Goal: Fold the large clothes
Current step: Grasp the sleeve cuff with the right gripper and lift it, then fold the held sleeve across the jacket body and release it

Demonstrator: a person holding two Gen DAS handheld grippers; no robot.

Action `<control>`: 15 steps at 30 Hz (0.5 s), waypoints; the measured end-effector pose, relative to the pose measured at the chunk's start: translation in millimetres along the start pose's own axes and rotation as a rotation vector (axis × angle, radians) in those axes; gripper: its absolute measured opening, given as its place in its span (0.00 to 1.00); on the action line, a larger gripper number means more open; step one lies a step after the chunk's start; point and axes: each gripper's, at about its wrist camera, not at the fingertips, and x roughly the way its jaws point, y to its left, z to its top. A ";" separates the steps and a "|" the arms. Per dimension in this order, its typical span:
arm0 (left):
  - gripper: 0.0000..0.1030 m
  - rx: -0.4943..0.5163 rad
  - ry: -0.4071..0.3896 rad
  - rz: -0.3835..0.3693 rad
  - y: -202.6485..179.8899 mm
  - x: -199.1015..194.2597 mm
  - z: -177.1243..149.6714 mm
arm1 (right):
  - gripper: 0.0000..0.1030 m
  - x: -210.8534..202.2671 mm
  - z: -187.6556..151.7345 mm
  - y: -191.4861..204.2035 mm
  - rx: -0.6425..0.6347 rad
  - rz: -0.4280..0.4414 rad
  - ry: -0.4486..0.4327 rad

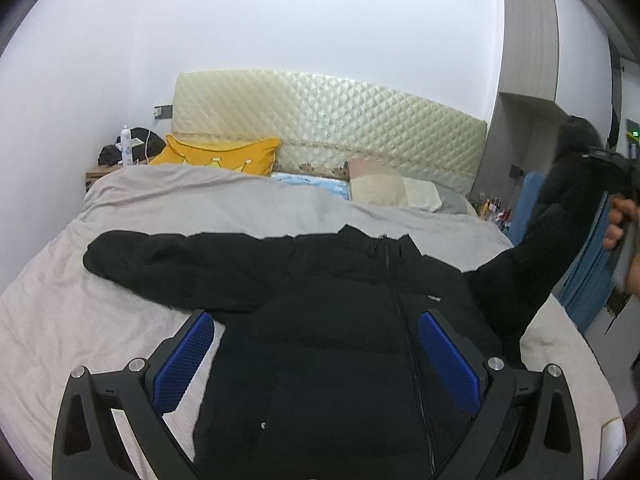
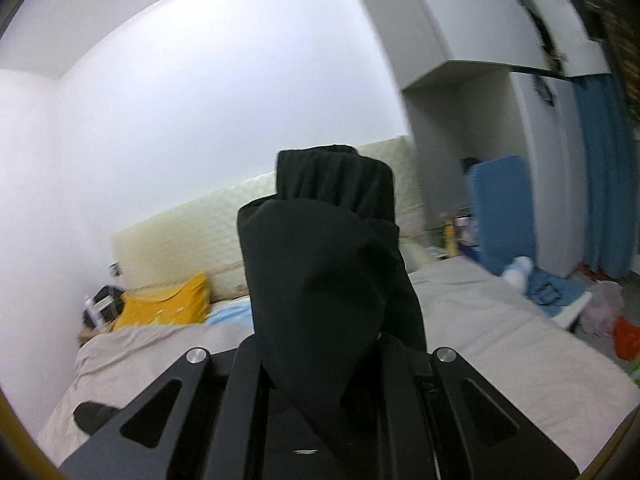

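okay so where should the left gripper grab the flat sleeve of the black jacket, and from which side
Take the flat sleeve at its cuff end, coming from the bed's left side. It lies straight out on the grey duvet, cuff farthest from the body; the open left gripper hangs nearby.

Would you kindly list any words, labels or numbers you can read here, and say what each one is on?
No text can be read.
Small white mark on the chest of the black jacket: too small to read.
Label on the white bottle by the bed: blurred, unreadable.
Green lit sign at the far right: unreadable.

Both wrist views face the headboard (image 1: pixel 328 128) — left near, right higher
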 end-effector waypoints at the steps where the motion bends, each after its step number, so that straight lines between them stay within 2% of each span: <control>1: 1.00 -0.003 -0.008 0.006 2.3 -2.8 0.5 | 0.10 3.3 -6.2 12.2 -0.008 0.018 0.007; 7: 1.00 -0.006 -0.016 0.028 21.0 -3.9 -0.4 | 0.10 37.8 -76.3 95.2 -0.118 0.133 0.083; 10: 1.00 -0.012 -0.022 0.040 30.2 -1.5 -0.7 | 0.10 57.6 -122.1 132.4 -0.184 0.181 0.145; 15: 1.00 -0.041 0.003 0.013 44.1 12.1 -5.7 | 0.10 88.1 -209.5 185.9 -0.260 0.242 0.267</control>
